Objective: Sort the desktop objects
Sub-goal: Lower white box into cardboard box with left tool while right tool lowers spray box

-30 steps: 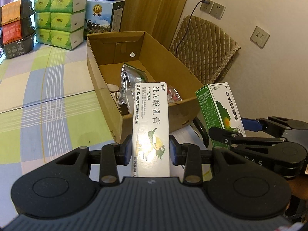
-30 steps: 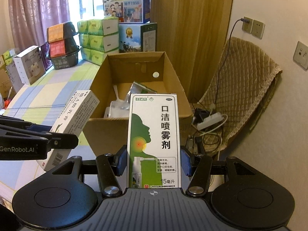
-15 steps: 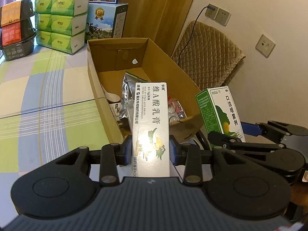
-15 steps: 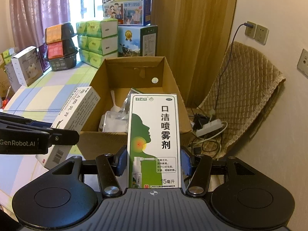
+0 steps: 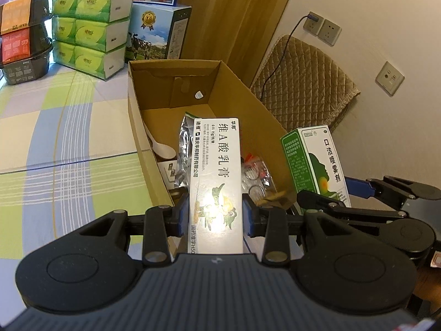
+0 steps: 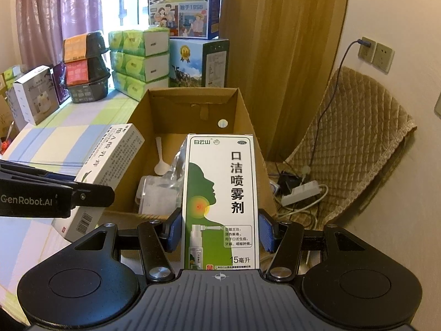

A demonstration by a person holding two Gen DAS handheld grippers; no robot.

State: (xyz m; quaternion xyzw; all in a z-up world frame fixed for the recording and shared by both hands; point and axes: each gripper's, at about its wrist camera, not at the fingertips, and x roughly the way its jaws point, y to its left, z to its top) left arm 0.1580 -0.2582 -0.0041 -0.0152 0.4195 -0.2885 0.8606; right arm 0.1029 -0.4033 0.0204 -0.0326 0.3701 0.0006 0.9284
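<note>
1. The left gripper (image 5: 215, 218) has its fingers (image 5: 180, 215) clamped on the long sides of a white ointment box (image 5: 216, 176), held upright above the near end of the open cardboard box (image 5: 135, 127).
2. The right gripper (image 6: 219, 233) has its fingers (image 6: 266, 234) closed on a green-and-white spray box (image 6: 220, 201), also upright, over the same near wall of the cardboard box.
3. The two held boxes sit side by side, apart, with the spray box to the right of the ointment box.
4. Inside the cardboard box lie a white spoon (image 6: 160, 160), a silver foil pouch (image 5: 183, 149) and clear packets (image 5: 255, 171); the far half of its floor is bare.
5. The cardboard box stands on the checked desk (image 5: 69, 143), its right wall near the desk's edge; the desk to its left lies open.
6. Beyond the far wall stand green tissue packs (image 6: 137, 58) and a milk carton (image 6: 198, 63); a quilted chair (image 6: 358, 138) stands to the right, off the desk.
</note>
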